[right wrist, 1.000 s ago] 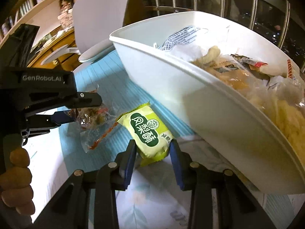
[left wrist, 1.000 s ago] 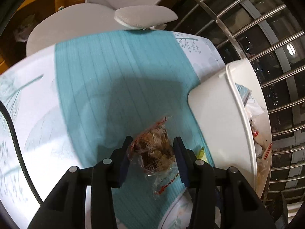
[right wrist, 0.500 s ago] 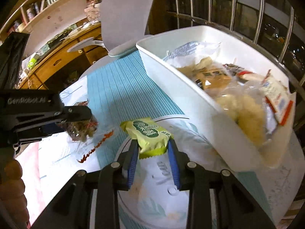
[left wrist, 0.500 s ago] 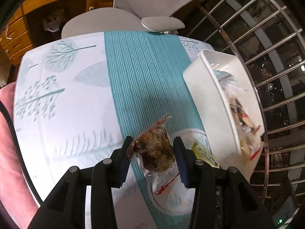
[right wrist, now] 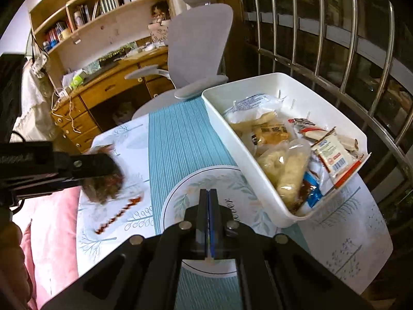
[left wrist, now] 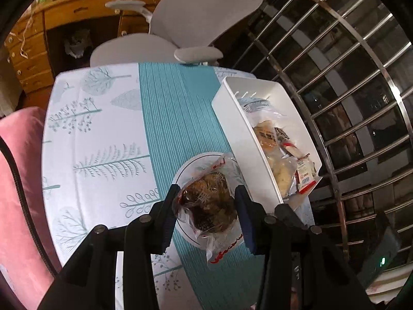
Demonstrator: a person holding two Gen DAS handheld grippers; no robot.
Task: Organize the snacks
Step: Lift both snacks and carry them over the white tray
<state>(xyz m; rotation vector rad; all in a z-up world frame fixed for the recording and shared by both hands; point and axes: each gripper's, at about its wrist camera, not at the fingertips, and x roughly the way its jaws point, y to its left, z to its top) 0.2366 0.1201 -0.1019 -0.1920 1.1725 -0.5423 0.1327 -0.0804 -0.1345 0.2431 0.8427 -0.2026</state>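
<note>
My left gripper [left wrist: 206,199] is shut on a clear bag of brown snack [left wrist: 209,206], held in the air over the round printed mat [left wrist: 191,165] beside the white bin [left wrist: 232,121]. The right wrist view shows that same left gripper [right wrist: 103,165] and its bag [right wrist: 103,186] at the left, blurred. The white bin [right wrist: 232,131] holds several wrapped snacks [right wrist: 284,155]. My right gripper [right wrist: 209,196] is shut, its pads pressed flat together above the round mat [right wrist: 185,193], with nothing visible between them. The green packet is in neither view.
A tablecloth with a teal striped runner [left wrist: 170,118] and tree prints covers the table. A grey office chair [left wrist: 196,13] stands at the far end, metal railing bars [left wrist: 348,77] on the right, a pink cushion [left wrist: 23,180] on the left, and a wooden desk [right wrist: 108,90] behind.
Both grippers have risen well above the table. The left carried its bag toward the bin. The right jaws closed fully and the green packet is no longer between them.
</note>
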